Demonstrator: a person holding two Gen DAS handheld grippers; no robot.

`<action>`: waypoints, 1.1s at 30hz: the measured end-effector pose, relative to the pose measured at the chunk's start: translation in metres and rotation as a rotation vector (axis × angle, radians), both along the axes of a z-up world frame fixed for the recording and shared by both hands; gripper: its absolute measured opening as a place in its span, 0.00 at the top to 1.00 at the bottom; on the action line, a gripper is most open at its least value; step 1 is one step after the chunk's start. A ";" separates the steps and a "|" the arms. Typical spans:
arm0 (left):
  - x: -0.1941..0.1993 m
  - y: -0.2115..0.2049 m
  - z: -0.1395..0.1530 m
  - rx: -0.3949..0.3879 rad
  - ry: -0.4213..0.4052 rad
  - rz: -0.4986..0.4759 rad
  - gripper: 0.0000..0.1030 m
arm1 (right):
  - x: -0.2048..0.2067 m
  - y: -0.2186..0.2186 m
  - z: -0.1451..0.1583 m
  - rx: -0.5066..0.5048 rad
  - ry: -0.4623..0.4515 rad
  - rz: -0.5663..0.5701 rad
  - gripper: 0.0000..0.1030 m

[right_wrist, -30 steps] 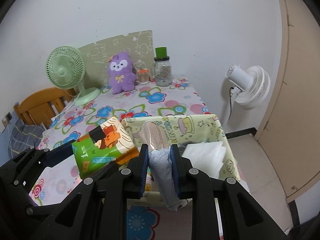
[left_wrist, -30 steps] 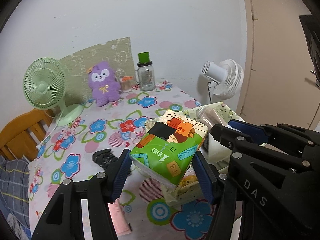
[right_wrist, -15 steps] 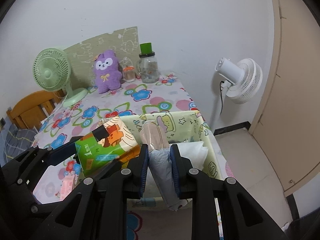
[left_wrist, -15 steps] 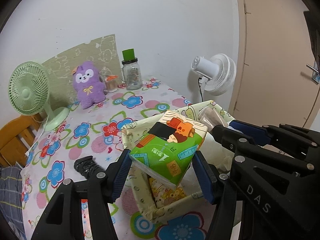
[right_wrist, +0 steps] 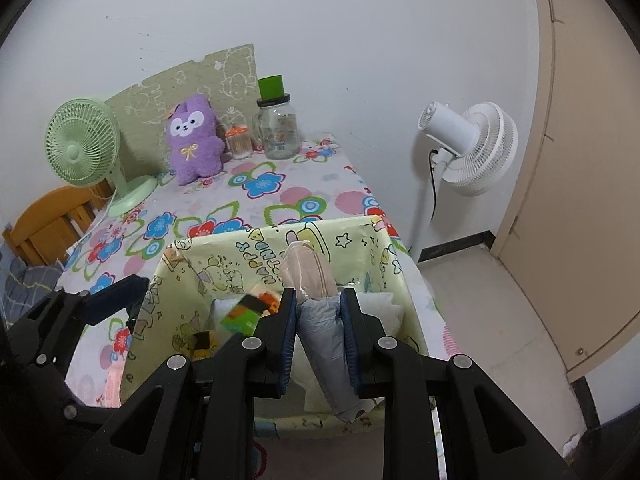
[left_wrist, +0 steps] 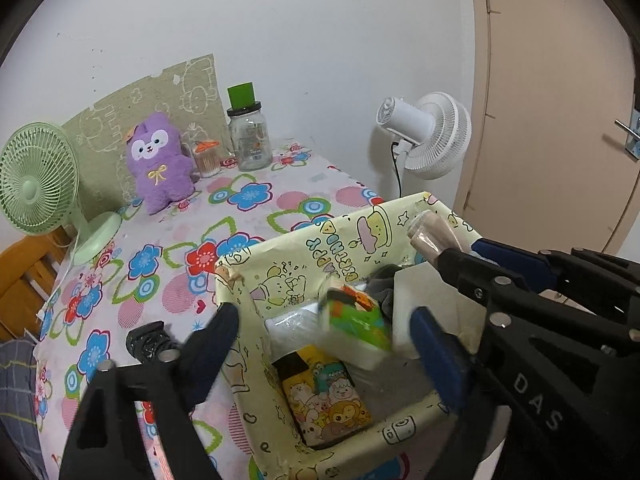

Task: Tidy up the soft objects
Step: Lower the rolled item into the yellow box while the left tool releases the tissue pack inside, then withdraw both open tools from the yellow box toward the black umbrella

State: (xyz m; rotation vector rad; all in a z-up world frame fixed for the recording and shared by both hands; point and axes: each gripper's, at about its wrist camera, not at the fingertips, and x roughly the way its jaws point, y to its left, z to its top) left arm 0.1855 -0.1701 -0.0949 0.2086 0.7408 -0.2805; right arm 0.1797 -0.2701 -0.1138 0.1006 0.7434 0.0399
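The left tongs (left_wrist: 320,344) were opening over the box (left_wrist: 304,248), the green pack (left_wrist: 352,320) loose between them; the right tongs (right_wrist: 320,332) pinched a pouch (right_wrist: 324,336).

Black hand-held grippers with blue pads

The left hand-held gripper (left_wrist: 324,344) has 2 matte black angular plastic fingers faced with blue pads (left_wrist: 438,358), round silver screws at the joints, and white "DAS" lettering moulded on one arm. The right hand-held gripper (right_wrist: 320,334) is built alike: black open-frame arms, silver screw heads along them, and ribbed blue pads (right_wrist: 289,338) on the inner faces.
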 end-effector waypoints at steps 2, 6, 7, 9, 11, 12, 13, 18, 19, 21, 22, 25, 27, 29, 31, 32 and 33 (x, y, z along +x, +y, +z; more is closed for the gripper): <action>-0.001 0.002 0.001 0.006 -0.007 -0.001 0.12 | 0.003 0.001 0.000 0.003 0.000 0.005 0.76; 0.000 0.005 0.000 0.024 0.003 0.005 0.12 | 0.009 0.007 -0.002 0.009 0.001 0.021 0.77; 0.000 0.006 0.000 0.028 0.004 0.008 0.11 | 0.010 0.008 -0.003 0.012 0.003 0.026 0.76; 0.001 0.009 0.000 0.035 0.006 0.013 0.10 | 0.014 0.012 -0.005 0.021 0.011 0.036 0.76; 0.002 0.013 -0.001 0.042 0.007 0.021 0.09 | 0.018 0.016 -0.007 0.027 0.020 0.047 0.76; 0.003 0.014 -0.001 0.044 0.006 0.024 0.09 | 0.019 0.018 -0.008 0.027 0.023 0.050 0.76; 0.003 0.015 -0.001 0.044 0.006 0.028 0.09 | 0.020 0.020 -0.009 0.030 0.026 0.052 0.76; 0.006 0.022 -0.003 0.043 0.016 0.041 0.08 | 0.027 0.028 -0.015 0.018 0.060 0.062 0.57; 0.007 0.024 -0.004 0.043 0.018 0.042 0.08 | 0.027 0.029 -0.016 0.020 0.067 0.061 0.47; 0.007 0.026 -0.005 0.041 0.021 0.045 0.08 | 0.025 0.029 -0.017 0.038 0.066 0.057 0.40; 0.007 0.027 -0.005 0.044 0.024 0.048 0.08 | 0.024 0.029 -0.016 0.046 0.067 0.058 0.39; 0.006 0.031 -0.005 0.037 0.023 0.054 0.08 | 0.022 0.031 -0.015 0.045 0.071 0.054 0.36; 0.004 0.033 -0.004 0.032 0.023 0.058 0.07 | 0.020 0.034 -0.013 0.035 0.074 0.048 0.31; 0.002 0.035 -0.003 0.031 0.020 0.062 0.05 | 0.016 0.036 -0.012 0.031 0.070 0.044 0.19; -0.002 0.038 -0.002 0.024 0.016 0.065 0.04 | 0.012 0.039 -0.011 0.026 0.057 0.046 0.16; -0.003 0.039 -0.001 0.020 0.014 0.066 0.04 | 0.008 0.041 -0.009 0.024 0.048 0.046 0.15; -0.005 0.040 -0.001 0.016 0.012 0.067 0.04 | 0.007 0.042 -0.008 0.025 0.046 0.046 0.15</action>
